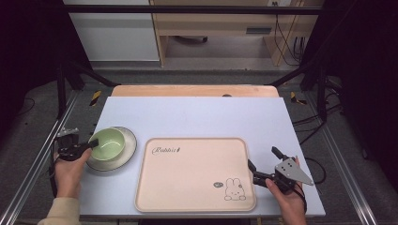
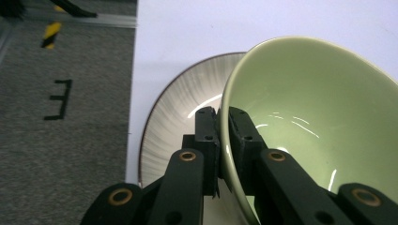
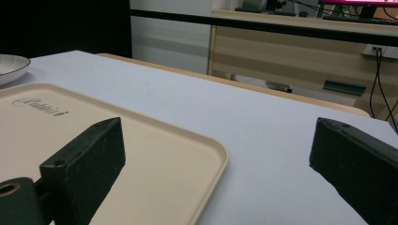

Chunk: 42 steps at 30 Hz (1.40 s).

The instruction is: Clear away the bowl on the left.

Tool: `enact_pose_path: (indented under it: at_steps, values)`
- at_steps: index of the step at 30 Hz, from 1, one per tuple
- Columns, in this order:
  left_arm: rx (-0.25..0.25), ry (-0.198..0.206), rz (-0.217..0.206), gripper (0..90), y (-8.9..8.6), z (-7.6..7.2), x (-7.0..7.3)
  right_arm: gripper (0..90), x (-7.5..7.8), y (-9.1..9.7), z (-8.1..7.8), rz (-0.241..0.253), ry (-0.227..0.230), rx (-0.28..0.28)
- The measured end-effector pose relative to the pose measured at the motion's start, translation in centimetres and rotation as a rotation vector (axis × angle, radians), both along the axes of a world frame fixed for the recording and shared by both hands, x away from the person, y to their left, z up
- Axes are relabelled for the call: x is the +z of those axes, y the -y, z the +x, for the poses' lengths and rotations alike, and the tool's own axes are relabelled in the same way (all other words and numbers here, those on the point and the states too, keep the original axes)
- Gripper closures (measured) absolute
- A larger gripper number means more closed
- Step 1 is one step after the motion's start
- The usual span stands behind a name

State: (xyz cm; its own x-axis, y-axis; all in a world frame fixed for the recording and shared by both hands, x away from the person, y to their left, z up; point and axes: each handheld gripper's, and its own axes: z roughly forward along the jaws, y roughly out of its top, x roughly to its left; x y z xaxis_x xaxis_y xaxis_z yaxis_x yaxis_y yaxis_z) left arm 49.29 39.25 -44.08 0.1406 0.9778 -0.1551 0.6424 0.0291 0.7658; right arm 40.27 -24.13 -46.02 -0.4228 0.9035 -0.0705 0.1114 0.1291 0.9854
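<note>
A pale green bowl [image 1: 108,143] [image 2: 309,126] rests on a grey striped plate [image 1: 127,150] [image 2: 180,103] at the left of the white table. My left gripper [image 1: 93,143] [image 2: 223,117] is shut on the bowl's near-left rim, one jaw inside and one outside. The bowl looks slightly tipped in the left gripper view. A beige tray [image 1: 195,173] [image 3: 155,154] with a rabbit drawing lies in the middle. My right gripper [image 1: 263,161] [image 3: 216,159] stands open over the tray's right edge, holding nothing.
The white table [image 1: 202,117] has free surface behind the tray and to its right. A wooden board edge [image 1: 195,90] runs along the far side. Metal frame rails [image 1: 40,159] flank the table, and grey carpet [image 2: 61,117] lies beyond the left edge.
</note>
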Motion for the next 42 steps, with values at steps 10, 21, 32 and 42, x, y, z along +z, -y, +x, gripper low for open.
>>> enact_pose_path:
  at_steps: [10, 21, 32, 42]
  values:
    - [-0.003, 0.049, -0.07, 82.6, -0.1, -0.6, 1.1, 4.0, 0.1, 0.0, 0.0, 0.003, 0.006, 0.003]
    - [-0.071, 0.111, -0.118, 82.8, 1.8, -1.1, 3.6, 4.0, 0.3, 0.0, 0.0, 0.008, 0.013, 0.005]
    - [-0.133, 0.127, -0.117, 82.7, 4.3, -1.3, 4.3, 4.0, 0.3, -0.1, -0.1, -0.002, 0.015, 0.013]
    - [-0.19, 0.116, -0.082, 82.6, 6.8, -1.3, 4.0, 4.1, 0.3, 0.0, -0.1, 0.006, 0.013, 0.016]
